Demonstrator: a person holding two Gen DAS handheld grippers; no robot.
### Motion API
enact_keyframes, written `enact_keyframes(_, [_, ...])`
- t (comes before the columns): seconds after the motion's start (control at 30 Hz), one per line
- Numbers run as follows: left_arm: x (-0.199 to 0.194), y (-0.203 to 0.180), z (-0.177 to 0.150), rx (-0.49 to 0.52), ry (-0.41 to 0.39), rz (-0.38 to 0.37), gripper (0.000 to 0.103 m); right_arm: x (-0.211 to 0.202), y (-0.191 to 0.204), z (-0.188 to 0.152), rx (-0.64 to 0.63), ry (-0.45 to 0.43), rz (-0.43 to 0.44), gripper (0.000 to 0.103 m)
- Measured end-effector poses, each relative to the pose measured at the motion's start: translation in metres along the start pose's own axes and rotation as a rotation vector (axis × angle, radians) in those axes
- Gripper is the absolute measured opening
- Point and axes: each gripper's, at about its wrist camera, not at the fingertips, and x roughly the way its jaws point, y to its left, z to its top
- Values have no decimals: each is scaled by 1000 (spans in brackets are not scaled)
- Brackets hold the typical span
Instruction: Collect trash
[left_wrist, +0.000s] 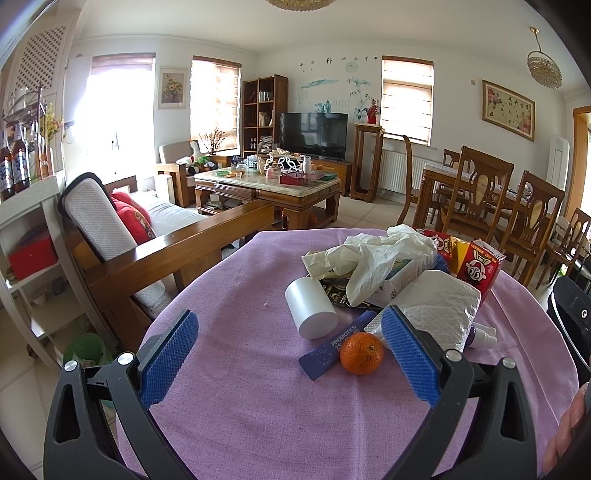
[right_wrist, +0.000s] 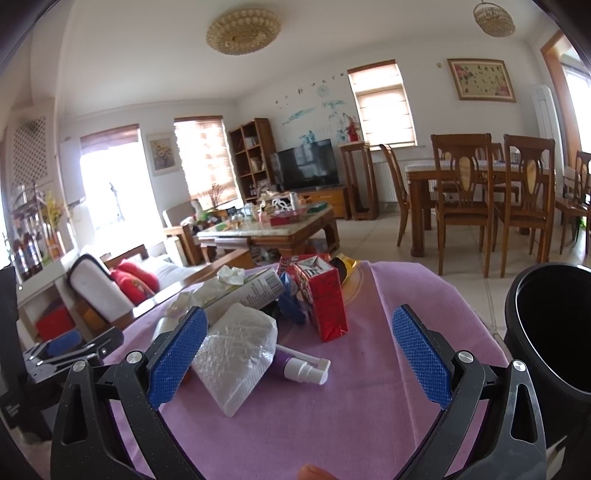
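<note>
Both views are lit by bright daylight admitted through the windows (left_wrist: 118, 110) at the left, where the panes are blown out to white glare. Only soft, faint shadows are cast on the bench (left_wrist: 240, 369). Strong fisheye bending and dark vignetted corners are seen; focus is held sharp throughout.

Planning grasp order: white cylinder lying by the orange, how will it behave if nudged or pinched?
The white cylinder lies on its side on the purple cloth, so it will probably roll if nudged. Its surface looks smooth, possibly slippery. The orange nearby may stop it.
</note>
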Motion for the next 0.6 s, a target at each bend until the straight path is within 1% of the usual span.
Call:
enact_keyframes(0.17, [0,1,0,-5,1,-1,98,0,0,0,2,1,1,99])
enact_keyframes(0.27, [3,5,0,-34,7,-19,98,1,0,0,5,3,2,99])
enact_keyframes(0.33, [6,13,0,-77,24,-59,98,3,0,-1,13,7,5,99])
enact_keyframes(0.4, [13,25,0,-141,52,-132,98,5,-2,-2,25,13,12,99])
enact_keyframes(0.47, [19,33,0,-170,78,-181,98,6,-3,-2,41,18,20,99])
enact_keyframes(0.5, [22,35,2,-164,88,-181,98,6,-7,-1,51,21,24,99])
enact_keyframes(0.53, [25,35,5,-138,98,-159,98,7,-7,-2,59,24,30,99])
enact_keyframes(0.6, [32,34,12,-88,117,-149,98,7,-9,-2,74,27,38,99])
